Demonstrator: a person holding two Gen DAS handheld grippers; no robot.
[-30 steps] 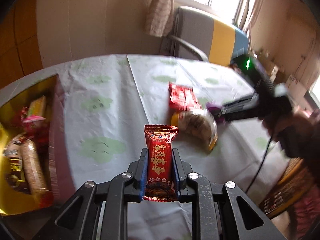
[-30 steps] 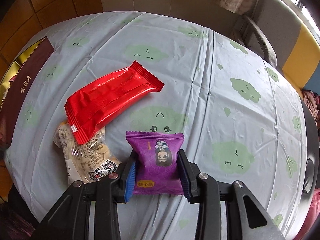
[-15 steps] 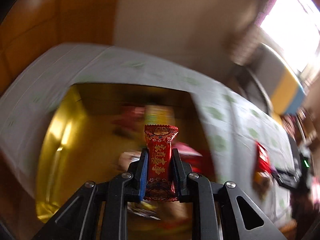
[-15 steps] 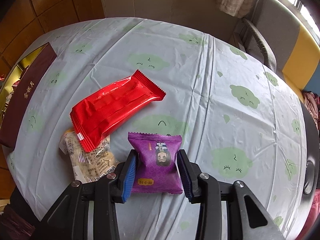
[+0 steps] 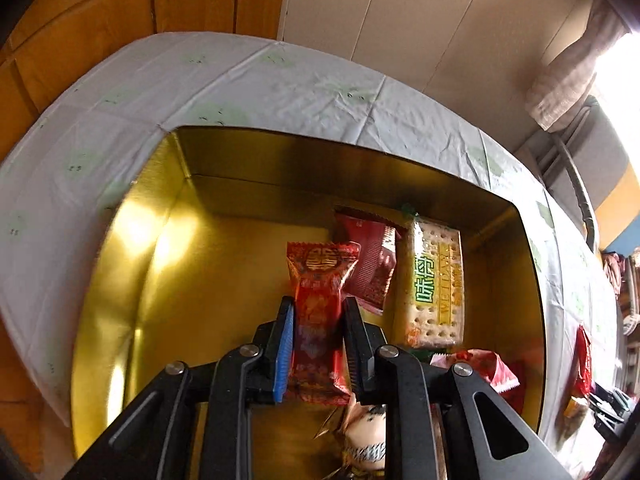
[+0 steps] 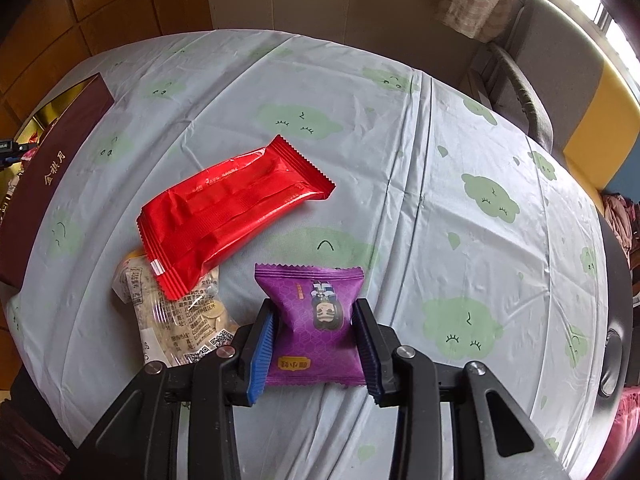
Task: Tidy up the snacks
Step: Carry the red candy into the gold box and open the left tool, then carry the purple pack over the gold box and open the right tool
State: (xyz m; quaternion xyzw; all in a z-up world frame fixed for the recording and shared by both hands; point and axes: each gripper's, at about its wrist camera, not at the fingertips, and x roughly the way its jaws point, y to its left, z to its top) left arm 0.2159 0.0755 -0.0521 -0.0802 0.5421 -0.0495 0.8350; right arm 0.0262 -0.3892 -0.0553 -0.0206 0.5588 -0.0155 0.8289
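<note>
Snacks: my left gripper (image 5: 316, 348) is clamped on a red candy packet (image 5: 320, 312), long axis pointing ahead, directly over the gold tin (image 5: 132, 264). Beyond it lies a cracker pack (image 5: 436, 280). My right gripper (image 6: 314, 344) pinches a purple packet (image 6: 316, 320) above the tablecloth (image 6: 400, 140).

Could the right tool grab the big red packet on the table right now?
Probably not yet. The right tool is already shut on a purple packet, so its jaws are full. The red packet lies in the open with nothing on top; it rests partly on a clear cookie bag.
</note>
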